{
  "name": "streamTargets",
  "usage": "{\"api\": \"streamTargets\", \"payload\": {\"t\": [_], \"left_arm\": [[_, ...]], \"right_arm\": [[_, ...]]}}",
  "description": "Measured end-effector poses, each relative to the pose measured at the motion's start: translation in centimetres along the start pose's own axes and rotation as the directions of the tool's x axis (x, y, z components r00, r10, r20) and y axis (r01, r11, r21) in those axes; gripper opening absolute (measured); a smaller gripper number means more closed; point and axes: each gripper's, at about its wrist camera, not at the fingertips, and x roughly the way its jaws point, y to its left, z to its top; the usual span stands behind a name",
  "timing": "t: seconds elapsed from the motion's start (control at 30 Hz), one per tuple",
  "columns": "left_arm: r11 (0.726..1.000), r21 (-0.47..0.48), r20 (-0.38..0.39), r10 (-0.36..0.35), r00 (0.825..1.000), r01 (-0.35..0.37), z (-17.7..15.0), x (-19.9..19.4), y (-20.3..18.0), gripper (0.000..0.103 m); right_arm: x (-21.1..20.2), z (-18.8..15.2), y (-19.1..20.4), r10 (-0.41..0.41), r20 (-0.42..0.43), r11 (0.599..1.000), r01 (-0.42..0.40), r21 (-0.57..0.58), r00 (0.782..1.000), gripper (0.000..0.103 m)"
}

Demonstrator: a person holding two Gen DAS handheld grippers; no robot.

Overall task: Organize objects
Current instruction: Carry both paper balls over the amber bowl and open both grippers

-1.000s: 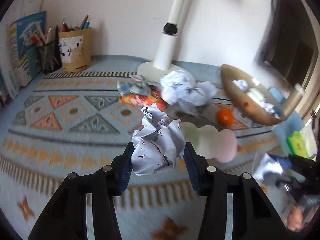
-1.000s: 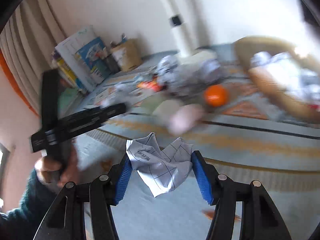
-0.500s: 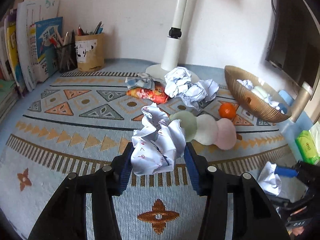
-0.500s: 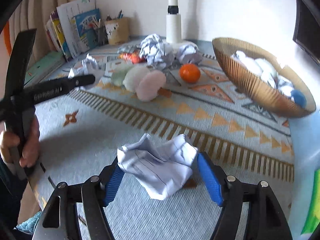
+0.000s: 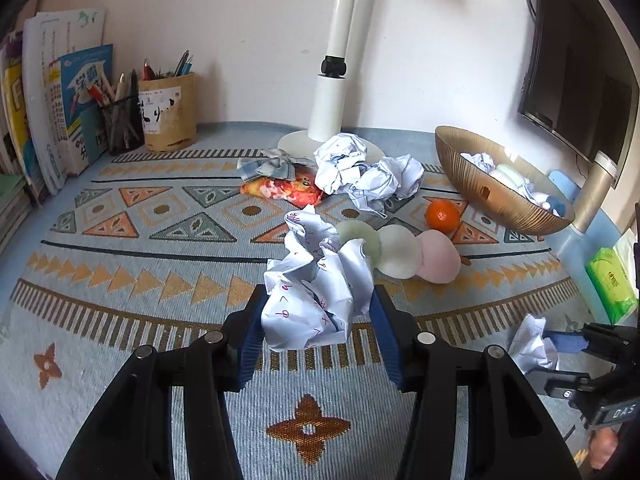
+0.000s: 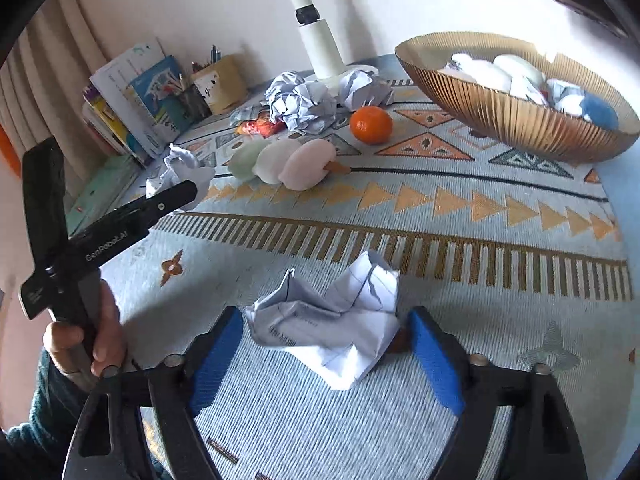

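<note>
My left gripper [image 5: 318, 304] holds a crumpled paper ball [image 5: 312, 280] with red scribbles above the patterned mat [image 5: 120, 280]; its jaws are opening slightly, though both blue pads still touch the paper. My right gripper [image 6: 325, 320] is low over the mat's near edge. A second crumpled paper [image 6: 332, 332] lies on the mat between its jaws. These jaws are closing, but gaps show at both pads. In the right wrist view the left gripper [image 6: 176, 192] and its paper [image 6: 176, 168] appear at the left. A golden ribbed bowl [image 6: 500, 108] holds paper balls and soft puffs.
A pile of crumpled papers [image 5: 360, 172], a snack packet [image 5: 284, 190], an orange [image 5: 442, 215] and three pastel puffs [image 5: 400, 252] lie mid-mat. At the back stand a white lamp post [image 5: 332, 92], pen holders [image 5: 168, 116] and books [image 5: 60, 112]. A green tissue pack [image 5: 610, 284] lies at the right.
The right gripper has sunk toward the mat and its jaws have widened; its paper now rests on the mat, free of the pads. The left gripper still holds its paper.
</note>
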Motion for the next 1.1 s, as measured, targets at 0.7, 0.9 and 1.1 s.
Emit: {"api": "streamTargets", "payload": {"t": [0.7, 0.9, 1.1], "left_arm": [[0.976, 0.104, 0.043, -0.196, 0.98, 0.191, 10.0, 1.2, -10.9, 0.047], [0.959, 0.159, -0.012, -0.236, 0.972, 0.235, 13.9, 7.8, -17.5, 0.047], [0.954, 0.142, -0.067, -0.259, 0.964, 0.266, 16.3, 12.9, -19.8, 0.069]], "right_arm": [[-14.2, 7.6, -7.7, -0.218, 0.413, 0.972, 0.16, 0.17, 0.884, 0.06], [-13.5, 13.4, -13.8, -0.302, 0.405, 0.923, 0.158, 0.352, 0.863, 0.06], [-10.0, 18.4, -16.3, -0.361, 0.373, 0.9, 0.215, 0.378, 0.855, 0.07]]}}
